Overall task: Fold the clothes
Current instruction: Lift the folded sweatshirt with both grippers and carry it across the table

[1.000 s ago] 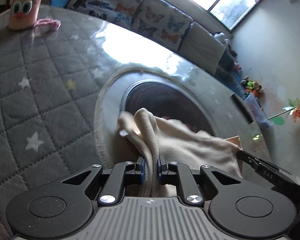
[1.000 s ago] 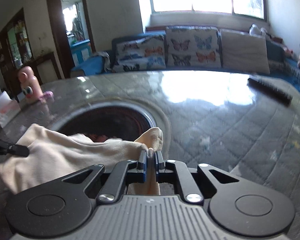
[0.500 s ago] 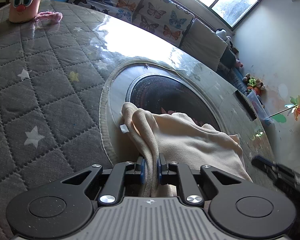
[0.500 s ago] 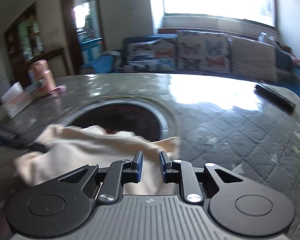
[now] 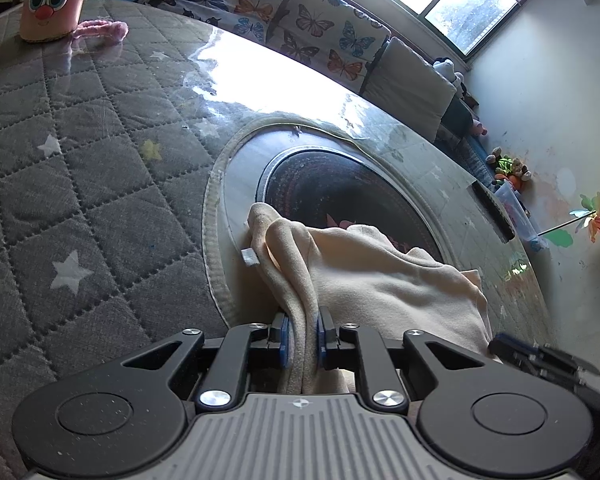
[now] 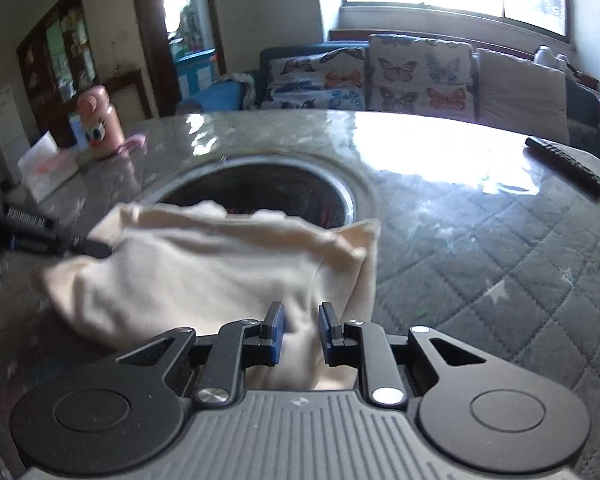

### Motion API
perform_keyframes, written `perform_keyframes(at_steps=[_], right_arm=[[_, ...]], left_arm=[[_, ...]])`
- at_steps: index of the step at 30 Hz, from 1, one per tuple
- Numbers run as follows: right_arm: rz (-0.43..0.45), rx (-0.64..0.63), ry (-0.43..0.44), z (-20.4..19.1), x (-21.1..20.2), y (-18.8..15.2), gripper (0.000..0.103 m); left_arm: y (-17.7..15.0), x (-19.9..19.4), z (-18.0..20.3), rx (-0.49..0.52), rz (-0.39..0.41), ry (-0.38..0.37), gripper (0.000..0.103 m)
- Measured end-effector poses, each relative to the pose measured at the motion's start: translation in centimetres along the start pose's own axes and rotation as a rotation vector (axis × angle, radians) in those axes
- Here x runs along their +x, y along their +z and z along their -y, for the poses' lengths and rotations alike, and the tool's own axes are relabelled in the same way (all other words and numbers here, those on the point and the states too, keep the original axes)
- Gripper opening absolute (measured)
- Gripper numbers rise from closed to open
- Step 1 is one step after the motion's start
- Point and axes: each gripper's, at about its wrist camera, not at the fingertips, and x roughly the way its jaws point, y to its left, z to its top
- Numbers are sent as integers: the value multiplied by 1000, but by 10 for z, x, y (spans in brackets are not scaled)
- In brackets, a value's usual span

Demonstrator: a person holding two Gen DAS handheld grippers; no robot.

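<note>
**Right tool releasing garment, left tool gripping**

Since the earlier frame, the right tool (image 6: pixel 301 334) is standing with its fingers spread, cream garment (image 6: pixel 204 276) lying loose between them. Left tool (image 5: pixel 303 337) is pinching a bunched fold of the garment (image 5: pixel 380 276), which is draping ahead of it over the desk (image 5: pixel 80 160) and its dark round recess (image 5: pixel 340 188).

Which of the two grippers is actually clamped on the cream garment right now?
The left gripper: its pads pinch a bunched fold of the cream garment. The right gripper stands open, cloth loose between its fingers.
</note>
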Motion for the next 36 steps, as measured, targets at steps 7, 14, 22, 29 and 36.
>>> perform_keyframes(at_steps=[7,14,22,29,36], right_arm=[[7,105,-36,26,23,15,34],[8,145,-33,32,40,16,32],[23,122,-22,20,33,23,10],[87,49,38,-18,23,51,9],[113,-26,139,-75,40,81,9]], left_arm=[[0,0,2,14,5,10,19],[1,3,4,33,11,17,18],[1,-12,3,38,58,12,13],[5,-57,-17,4,148,22,13],[7,-116,-57,-41,258,96,13]])
